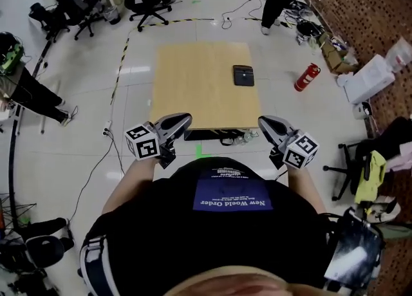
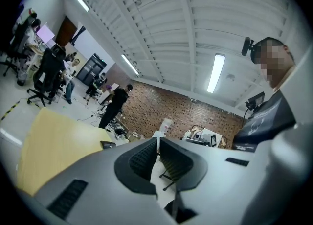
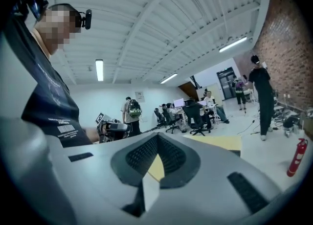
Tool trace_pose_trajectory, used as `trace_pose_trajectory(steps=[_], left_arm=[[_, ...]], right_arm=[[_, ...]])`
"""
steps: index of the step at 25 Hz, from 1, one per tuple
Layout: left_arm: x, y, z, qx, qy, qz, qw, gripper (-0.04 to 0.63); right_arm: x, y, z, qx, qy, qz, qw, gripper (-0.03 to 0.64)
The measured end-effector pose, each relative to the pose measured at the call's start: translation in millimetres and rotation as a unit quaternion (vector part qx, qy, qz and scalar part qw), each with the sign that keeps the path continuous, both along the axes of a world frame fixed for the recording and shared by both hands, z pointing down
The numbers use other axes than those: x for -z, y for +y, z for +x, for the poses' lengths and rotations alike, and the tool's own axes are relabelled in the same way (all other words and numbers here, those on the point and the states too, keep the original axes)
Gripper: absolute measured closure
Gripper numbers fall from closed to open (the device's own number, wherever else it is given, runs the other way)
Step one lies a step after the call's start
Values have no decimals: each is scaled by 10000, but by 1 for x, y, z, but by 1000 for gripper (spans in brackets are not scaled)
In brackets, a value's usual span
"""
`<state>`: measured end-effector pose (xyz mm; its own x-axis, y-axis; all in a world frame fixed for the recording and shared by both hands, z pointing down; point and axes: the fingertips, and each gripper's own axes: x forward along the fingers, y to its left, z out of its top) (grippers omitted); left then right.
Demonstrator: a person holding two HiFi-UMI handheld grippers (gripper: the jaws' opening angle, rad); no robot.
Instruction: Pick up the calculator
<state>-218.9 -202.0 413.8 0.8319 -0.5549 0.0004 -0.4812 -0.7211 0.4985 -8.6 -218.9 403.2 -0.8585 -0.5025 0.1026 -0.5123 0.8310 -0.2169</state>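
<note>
Pale tiled workshop floor, brick wall down the right, and in the middle of it all a light wooden table (image 1: 193, 89) with almost nothing on it. And there's our target: the calculator (image 1: 243, 75), dark and flat, lying on the table's far right part, well apart from both tools. The left gripper (image 1: 183, 119) and the right gripper (image 1: 264, 121) hang level at the table's near edge, close in front of the person's chest, each with its jaws pressed together and nothing between them, which makes sense with nothing to carry yet. My read is that the reach hasn't started; the right one sits on the calculator's side and looks the likelier pick, and it will need to spread its jaws first. A red fire extinguisher (image 1: 307, 77) lies tilted on the floor just off the table's right side, clear of the route. Writing? The person's dark shirt (image 1: 230, 203) reads "New World Order"; the calculator's own markings are too small to make out.
</note>
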Motion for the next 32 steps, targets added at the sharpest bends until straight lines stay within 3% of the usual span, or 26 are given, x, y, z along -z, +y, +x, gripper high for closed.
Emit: trace_pose_trajectory(steps=[5,9,13,17,21,25,28,32], left_arm=[[8,-48,22,743,4,34,9972,589],[3,-76,38,1239,53,-195,9921,589],[-1,-96,53,1428,73,-371,9890,589],[-10,-108,32,1582,59,-552,9859,589],[-17,-133,-9,1473,227,-591,9871,589],[-19,-167,-50,1081,425,-533,9918,589],[-29,-190,-69,756,389,-507,9951,589],[-41,-219,-84,327,260,-578,9975,531]], right_arm=[[-1,-75,13,795,314,280,9959,632],[-2,-124,18,1335,261,325,9902,632],[-13,-155,23,1616,220,202,9864,632],[-21,-175,9,1639,135,-1,9864,632],[-15,-196,-28,1433,185,-19,9895,632],[0,-209,-73,1127,337,92,9930,632],[0,-216,-85,793,460,84,9958,632],[-1,-227,-96,460,582,1,9972,632]])
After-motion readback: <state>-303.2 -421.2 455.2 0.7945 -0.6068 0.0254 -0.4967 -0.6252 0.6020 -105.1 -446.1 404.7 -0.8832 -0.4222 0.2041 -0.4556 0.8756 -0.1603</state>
